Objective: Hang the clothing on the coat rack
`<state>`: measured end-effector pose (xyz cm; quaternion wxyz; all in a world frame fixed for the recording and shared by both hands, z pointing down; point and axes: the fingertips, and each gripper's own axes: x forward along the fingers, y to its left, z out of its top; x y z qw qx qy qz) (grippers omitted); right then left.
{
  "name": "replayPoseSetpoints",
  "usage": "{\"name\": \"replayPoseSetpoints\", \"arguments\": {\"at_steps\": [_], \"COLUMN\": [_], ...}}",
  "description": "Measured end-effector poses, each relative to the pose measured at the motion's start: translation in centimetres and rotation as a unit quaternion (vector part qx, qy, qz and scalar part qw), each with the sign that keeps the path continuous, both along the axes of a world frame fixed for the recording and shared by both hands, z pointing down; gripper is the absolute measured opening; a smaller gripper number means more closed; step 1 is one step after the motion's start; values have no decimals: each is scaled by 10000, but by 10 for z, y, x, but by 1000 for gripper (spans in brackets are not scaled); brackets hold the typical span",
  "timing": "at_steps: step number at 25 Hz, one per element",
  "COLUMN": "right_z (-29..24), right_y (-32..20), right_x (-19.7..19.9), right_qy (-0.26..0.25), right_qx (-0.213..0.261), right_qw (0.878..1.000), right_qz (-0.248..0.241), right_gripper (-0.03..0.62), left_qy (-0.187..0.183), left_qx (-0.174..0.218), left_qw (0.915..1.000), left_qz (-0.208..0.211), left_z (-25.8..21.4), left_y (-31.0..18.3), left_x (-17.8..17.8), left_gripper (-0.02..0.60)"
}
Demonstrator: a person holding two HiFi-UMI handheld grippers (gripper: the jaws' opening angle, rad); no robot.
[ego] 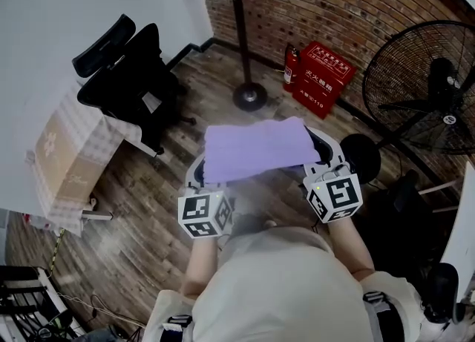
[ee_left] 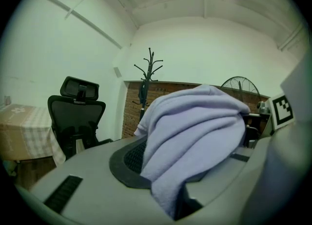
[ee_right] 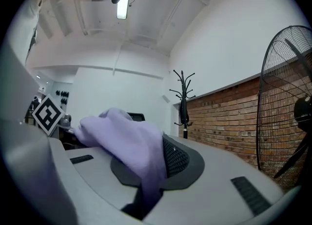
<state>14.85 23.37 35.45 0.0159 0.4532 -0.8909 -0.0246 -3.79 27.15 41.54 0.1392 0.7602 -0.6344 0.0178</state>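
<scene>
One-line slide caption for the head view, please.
Left hand-held gripper and right hand-held gripper clamp a lilac garment, with the coat rack ahead by the brick wall.

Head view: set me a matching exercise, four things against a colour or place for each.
Things:
1. garment
2. coat rack
3. office chair
4. box

Descriptions:
a. red, against the brick wall
b. lilac, held up off the floor
c. black, with a headrest
d. slim pole on a round base

Pairs: 1-b; 2-d; 3-c; 4-a
</scene>
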Motion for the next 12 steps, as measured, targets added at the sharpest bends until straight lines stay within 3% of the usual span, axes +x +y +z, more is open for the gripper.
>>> {"name": "replayPoseSetpoints", "arguments": {"at_steps": [12], "right_z": [2], "right_y": [-10], "right_x": [5], "right_qy": [-119], "right_qx": [-89], "right_qw": [9998], "right_qz": [-123], "right_gripper": [25], "left_qy": [41], "left_qx": [-13], "left_qw": [10000], "left_qz": [-65], "left_z": [0], "left_y": [-6], "left_x": [6], "left_gripper": [94]}}
